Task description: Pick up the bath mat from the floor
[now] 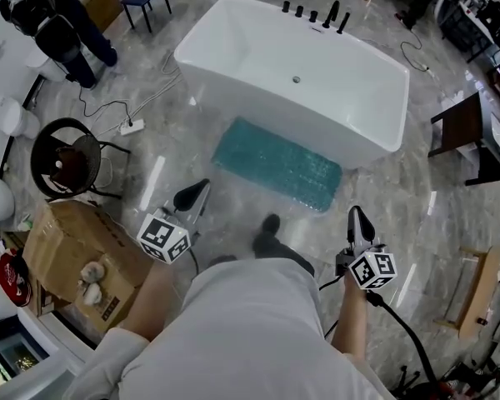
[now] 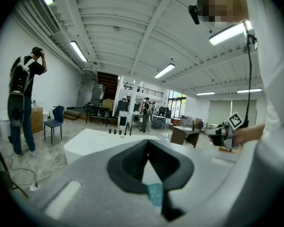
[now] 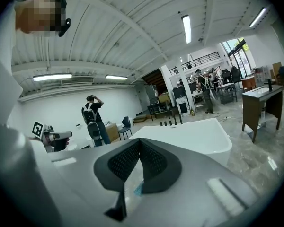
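A teal bath mat (image 1: pixel 277 164) lies flat on the grey marble floor along the front of a white bathtub (image 1: pixel 233 32). My left gripper (image 1: pixel 203 185) hangs shut and empty above the floor, left of the mat's near corner. My right gripper (image 1: pixel 355 212) is shut and empty too, just past the mat's near right end. In the left gripper view the jaws (image 2: pixel 147 144) meet at the tips and a strip of the mat (image 2: pixel 155 194) shows below them. In the right gripper view the shut jaws (image 3: pixel 140 142) leave only a sliver of the mat (image 3: pixel 137 189) in sight.
My dark shoe (image 1: pixel 269 235) stands on the floor just before the mat. A cardboard box (image 1: pixel 75 257) and a round black chair (image 1: pixel 67 158) sit to the left. A power strip (image 1: pixel 132 127) with cables lies beyond them. A person (image 1: pixel 62 23) stands far left; a dark wooden chair (image 1: pixel 471 136) is at right.
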{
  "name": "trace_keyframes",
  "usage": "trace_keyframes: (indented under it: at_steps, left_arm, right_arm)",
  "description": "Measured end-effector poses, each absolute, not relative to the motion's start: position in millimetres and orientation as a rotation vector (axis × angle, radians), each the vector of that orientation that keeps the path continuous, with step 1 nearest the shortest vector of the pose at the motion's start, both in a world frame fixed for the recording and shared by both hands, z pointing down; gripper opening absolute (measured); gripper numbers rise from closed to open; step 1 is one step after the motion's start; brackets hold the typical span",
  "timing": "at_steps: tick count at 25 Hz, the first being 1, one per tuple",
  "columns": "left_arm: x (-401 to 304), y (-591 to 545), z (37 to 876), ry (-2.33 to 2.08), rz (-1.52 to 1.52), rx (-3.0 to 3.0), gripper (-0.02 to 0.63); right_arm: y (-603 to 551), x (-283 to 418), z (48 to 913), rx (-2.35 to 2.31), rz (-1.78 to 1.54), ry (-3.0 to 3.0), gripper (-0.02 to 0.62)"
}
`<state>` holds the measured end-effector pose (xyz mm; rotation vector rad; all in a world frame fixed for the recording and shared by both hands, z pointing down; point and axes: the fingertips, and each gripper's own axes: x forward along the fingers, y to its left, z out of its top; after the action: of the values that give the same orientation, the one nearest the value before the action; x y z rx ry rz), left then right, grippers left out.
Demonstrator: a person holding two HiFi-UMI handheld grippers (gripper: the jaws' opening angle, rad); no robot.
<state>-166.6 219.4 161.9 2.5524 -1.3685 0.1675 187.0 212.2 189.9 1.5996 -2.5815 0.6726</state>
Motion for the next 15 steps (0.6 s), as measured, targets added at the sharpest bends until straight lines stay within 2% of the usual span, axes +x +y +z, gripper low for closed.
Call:
trace_keyframes:
  at_steps: [15]
  left_arm:
    - [-93.4, 81.2, 185.8, -1.341, 0.246, 2.521, 0.0]
  right_arm:
    - [82.6, 259.3, 234.1, 1.542, 0.733, -2.545, 0.006]
